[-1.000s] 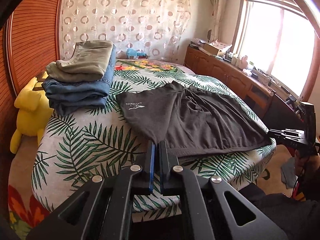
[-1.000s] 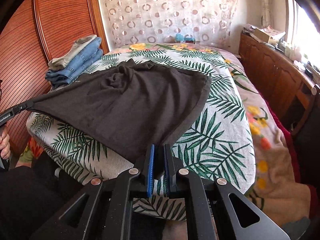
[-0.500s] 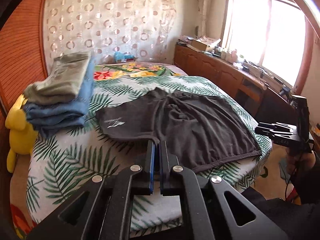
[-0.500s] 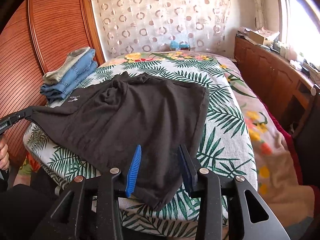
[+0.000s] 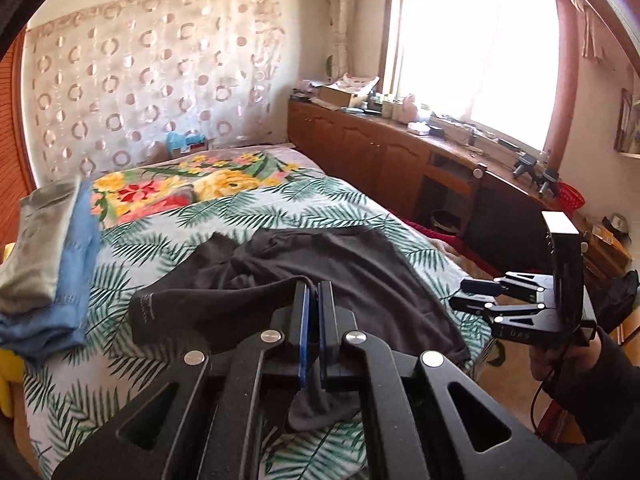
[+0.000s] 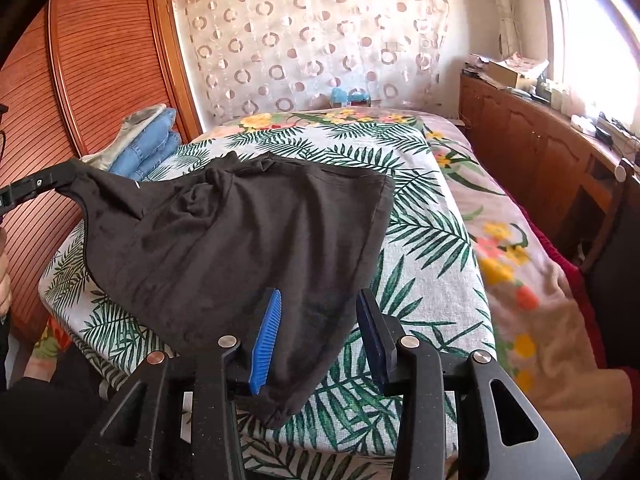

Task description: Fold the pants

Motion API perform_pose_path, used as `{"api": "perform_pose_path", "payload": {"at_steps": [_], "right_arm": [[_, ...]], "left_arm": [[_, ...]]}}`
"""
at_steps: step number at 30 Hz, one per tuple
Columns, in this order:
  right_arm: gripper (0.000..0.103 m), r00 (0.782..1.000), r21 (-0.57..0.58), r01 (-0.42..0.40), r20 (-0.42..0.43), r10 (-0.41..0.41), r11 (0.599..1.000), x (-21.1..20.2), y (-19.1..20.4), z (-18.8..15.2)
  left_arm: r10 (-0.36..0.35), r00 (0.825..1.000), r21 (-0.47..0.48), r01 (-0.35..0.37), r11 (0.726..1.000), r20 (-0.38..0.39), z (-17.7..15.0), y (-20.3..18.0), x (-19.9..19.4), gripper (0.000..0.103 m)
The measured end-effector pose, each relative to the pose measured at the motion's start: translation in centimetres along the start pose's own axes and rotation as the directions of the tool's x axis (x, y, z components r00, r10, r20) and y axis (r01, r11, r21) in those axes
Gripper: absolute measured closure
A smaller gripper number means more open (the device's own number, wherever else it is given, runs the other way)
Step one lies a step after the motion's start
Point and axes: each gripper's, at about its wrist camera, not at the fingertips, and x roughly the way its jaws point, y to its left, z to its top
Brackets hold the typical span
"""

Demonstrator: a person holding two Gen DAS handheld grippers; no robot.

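Right wrist view takes in the bed [image 6: 420, 208] first, spread with a palm-leaf cover and running back to a curtain dotted with rings. Along its left side rises a slatted wooden wardrobe [image 6: 80, 80]; a low wooden cabinet [image 6: 540, 152] lines the right wall. Dark pants [image 6: 240, 240] lie across the near half of the bed, with one lower corner hanging over the front edge. A stack of folded clothes [image 6: 148, 144], blue denim under a grey piece, sits at the bed's far left, behind the pants.

The right gripper [image 6: 316, 328] hovers at that hanging corner with its jaws spread apart; the cloth lies between the two pads, one blue pad [image 6: 266, 340] to the left of it, and nothing is pinched. At the left edge of this view the left gripper [image 6: 36, 184] lifts the opposite corner off the cover, so the fabric rises toward it in a taut ridge.

From the left wrist view, the left gripper [image 5: 313, 320] has its jaws pressed together on a fold of the pants [image 5: 320, 264], and the right gripper [image 5: 480, 300] hangs beside the bed's edge.
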Motion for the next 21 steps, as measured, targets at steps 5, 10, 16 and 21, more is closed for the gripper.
{"api": "perform_pose_path", "payload": {"at_steps": [5,10,16,21], "right_arm": [[0.062,1.0,0.013,-0.001,0.013,0.001,1.0,0.0,-0.5,0.1],[0.062,1.0,0.017,-0.001,0.024,0.001,1.0,0.1,-0.7,0.0],[0.062,1.0,0.023,0.011,0.022,-0.012,1.0,0.5,-0.8,-0.2],[0.062,1.0,0.021,0.011,0.016,-0.011,1.0,1.2,-0.2,0.2]], "left_arm": [[-0.042,0.998,0.02,0.043,0.999,-0.044,1.0,-1.3,3.0,0.098],[-0.058,0.995,0.045,0.061,0.997,-0.077,1.0,-2.7,5.3,0.098],[-0.034,0.995,0.03,0.037,0.999,-0.093,0.0,-2.0,5.6,0.078],[-0.003,0.995,-0.006,0.002,1.0,-0.099,-1.2,-0.3,5.2,0.041]]}}
